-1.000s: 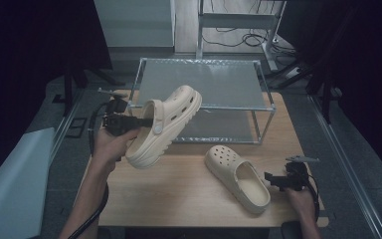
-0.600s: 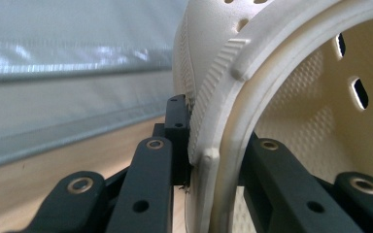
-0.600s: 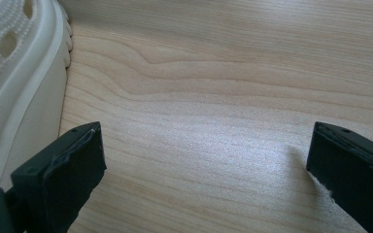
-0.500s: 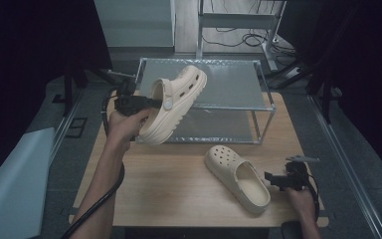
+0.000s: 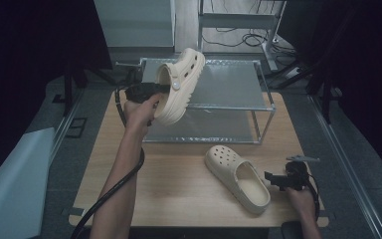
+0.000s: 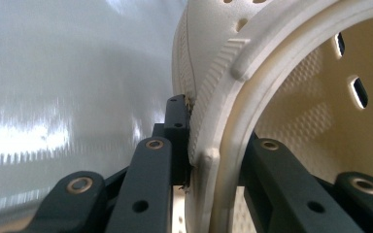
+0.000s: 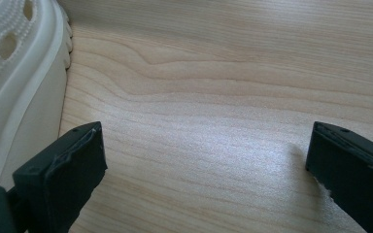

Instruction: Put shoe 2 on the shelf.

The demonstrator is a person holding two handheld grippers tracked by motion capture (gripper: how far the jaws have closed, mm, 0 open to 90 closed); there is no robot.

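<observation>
Tongs on my left were clamped on the rim of one cream clog, one jaw inside the opening and the other against the outer wall, as the left gripper view made plain. My left forearm stretched up from the bottom of the high view, the hand raised and the clog hanging tilted, toe upward, over the near left corner of the wire shelf rack. Both tiers of that rack looked bare where I could see them. My right hand rested low at the near right corner of the bench, its tongs spread wide with only bare wood between them. They sat just beside the second clog, which lay sole-down on the bench, untouched.
</observation>
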